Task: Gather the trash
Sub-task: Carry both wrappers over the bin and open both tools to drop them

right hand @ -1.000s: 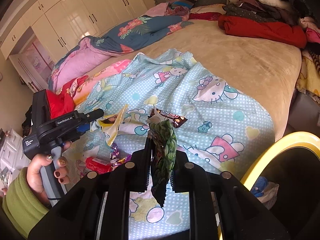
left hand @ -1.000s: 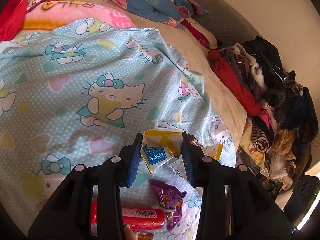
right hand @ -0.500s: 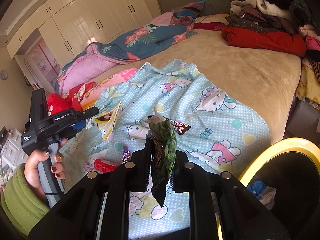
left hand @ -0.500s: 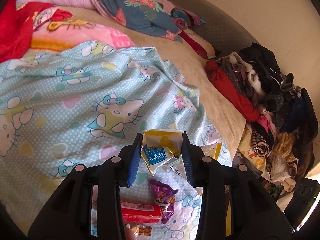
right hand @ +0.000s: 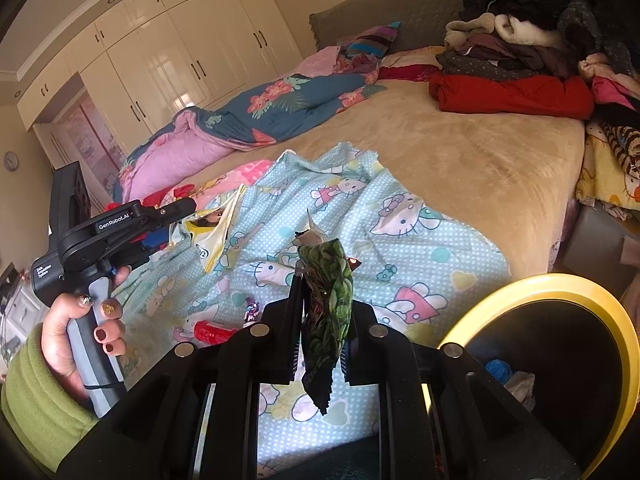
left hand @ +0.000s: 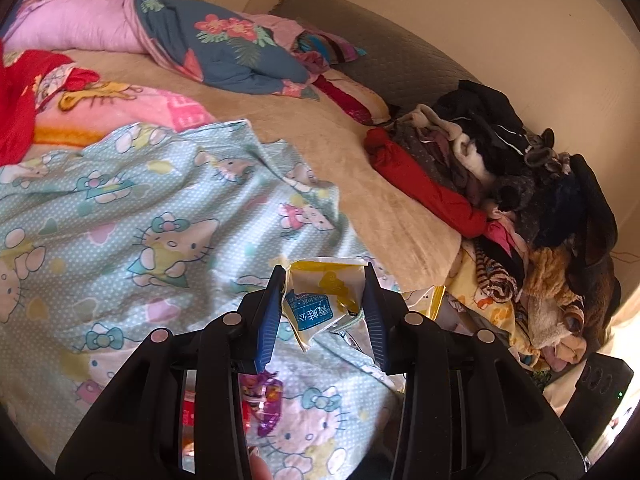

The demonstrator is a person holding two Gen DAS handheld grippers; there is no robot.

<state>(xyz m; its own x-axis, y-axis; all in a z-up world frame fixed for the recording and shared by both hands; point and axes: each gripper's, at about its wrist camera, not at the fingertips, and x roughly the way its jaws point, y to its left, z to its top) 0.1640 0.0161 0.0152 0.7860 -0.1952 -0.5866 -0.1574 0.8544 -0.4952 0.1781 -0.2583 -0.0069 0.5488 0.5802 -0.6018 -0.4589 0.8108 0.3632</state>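
My left gripper (left hand: 324, 300) is shut on a crumpled yellow-and-white wrapper (left hand: 312, 312) with a blue label, held above the cartoon-cat blanket (left hand: 160, 216). In the right wrist view the same wrapper (right hand: 212, 236) hangs from that gripper, which a hand (right hand: 72, 320) in a green sleeve holds. My right gripper (right hand: 325, 292) is shut on a green snack bag (right hand: 328, 308) that hangs upright between its fingers. A red packet (right hand: 212, 330) and a purple candy wrapper (right hand: 251, 307) lie on the blanket below. A brown bar wrapper (right hand: 354, 263) peeks out behind the green bag.
A black bin with a yellow rim (right hand: 532, 282) stands at the lower right, some rubbish inside. A heap of clothes (left hand: 500, 168) fills the bed's far right side. Folded quilts (right hand: 248, 120) lie at the back, with white wardrobes (right hand: 168, 64) behind.
Both grippers have risen with their wrappers still held. The blanket and its litter sit lower and smaller in view, and the left gripper now shows higher in the right wrist view.
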